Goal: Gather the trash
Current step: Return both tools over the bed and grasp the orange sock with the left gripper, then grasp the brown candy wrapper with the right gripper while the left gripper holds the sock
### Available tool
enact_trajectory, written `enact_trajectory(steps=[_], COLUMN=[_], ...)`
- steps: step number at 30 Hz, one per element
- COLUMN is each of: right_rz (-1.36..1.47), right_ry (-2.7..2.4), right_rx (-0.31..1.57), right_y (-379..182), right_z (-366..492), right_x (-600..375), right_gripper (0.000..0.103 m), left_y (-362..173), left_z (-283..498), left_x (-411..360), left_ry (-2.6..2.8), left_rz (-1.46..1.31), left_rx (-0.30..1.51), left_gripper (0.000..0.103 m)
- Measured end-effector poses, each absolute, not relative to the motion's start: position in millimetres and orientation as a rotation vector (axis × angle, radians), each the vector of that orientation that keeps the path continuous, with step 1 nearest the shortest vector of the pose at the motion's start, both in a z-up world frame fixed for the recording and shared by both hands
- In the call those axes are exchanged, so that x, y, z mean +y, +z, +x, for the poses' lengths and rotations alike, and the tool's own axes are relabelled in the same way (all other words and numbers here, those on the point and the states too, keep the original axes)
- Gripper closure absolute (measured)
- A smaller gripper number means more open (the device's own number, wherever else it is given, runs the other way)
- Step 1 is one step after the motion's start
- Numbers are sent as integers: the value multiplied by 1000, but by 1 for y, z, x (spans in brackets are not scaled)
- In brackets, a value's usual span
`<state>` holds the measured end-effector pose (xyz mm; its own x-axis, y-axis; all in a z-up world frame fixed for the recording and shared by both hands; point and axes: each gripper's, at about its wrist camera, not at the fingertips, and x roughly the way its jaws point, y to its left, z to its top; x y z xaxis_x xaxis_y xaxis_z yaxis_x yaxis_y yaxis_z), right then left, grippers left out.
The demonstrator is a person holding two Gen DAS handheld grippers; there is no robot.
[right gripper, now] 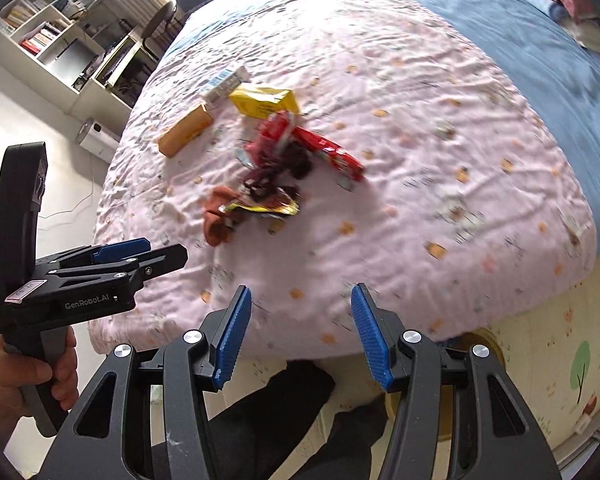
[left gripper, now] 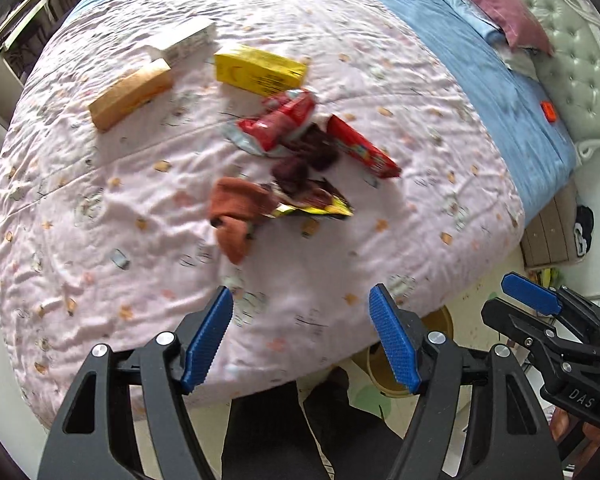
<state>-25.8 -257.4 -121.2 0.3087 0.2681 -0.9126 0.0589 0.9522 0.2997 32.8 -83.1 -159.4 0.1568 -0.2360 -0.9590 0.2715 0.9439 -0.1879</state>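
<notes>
Both the left gripper (left gripper: 301, 336) and right gripper (right gripper: 300, 334) hang wide and empty above the bed's pink quilt (left gripper: 100, 200), where wrappers (left gripper: 276, 124) and cartons (left gripper: 258, 68) lie heaped mid-bed; the approach is under way, and next comes descending onto one piece

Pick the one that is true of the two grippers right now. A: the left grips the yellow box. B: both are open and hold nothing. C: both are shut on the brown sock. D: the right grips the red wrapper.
B: the left gripper and right gripper both show spread jaws with only quilt between them.
</notes>
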Motion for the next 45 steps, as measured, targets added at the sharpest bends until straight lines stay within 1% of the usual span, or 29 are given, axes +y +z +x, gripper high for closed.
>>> enact_trajectory(steps=[7,13,25,27,28,29,30,32,35,39,45], right_rz=[295,266,222,208,200,195,188,165,139,86,-18], right_ry=[128,117,208,231,246,264,279,296,332,389,479], right_rx=[1269,1285,1394,1407,1416,1422,1426,1438,1440,1436,1438], right_y=[-129,-136,-175,-180,-183,-187,-190,-195,-199,-206,-220], right_z=[15,32,66,72,74,77,79,84,91,98,101], right_x=[-212,-198,-210,-213,-214,-215,-215,-215,-213,-205,-182], right_gripper=[51,51,51,51,51,51,51,51,51,51,51], left_y=[-170,-196,-264,-273,-278,-283,-287,-290,-287,-278,-271], left_z=[69,86,105,108,110,112,114,116,116,117,120], left_x=[-44,-30,-54,-58,-59,-60,-60,-62,-68,-62,-42], left_ry=[-381,-373,-309,-294,-286,-275,-269,-270,-274,-271,-247], left_rz=[36,51,12,8,9,7,-5,-36,-31,-105,-193], left_rx=[1387,1440,1523,1525,1529,1542,1551,1552,1537,1524,1513], left_gripper=[32,32,32,37,50,58,59,72,79,87,88])
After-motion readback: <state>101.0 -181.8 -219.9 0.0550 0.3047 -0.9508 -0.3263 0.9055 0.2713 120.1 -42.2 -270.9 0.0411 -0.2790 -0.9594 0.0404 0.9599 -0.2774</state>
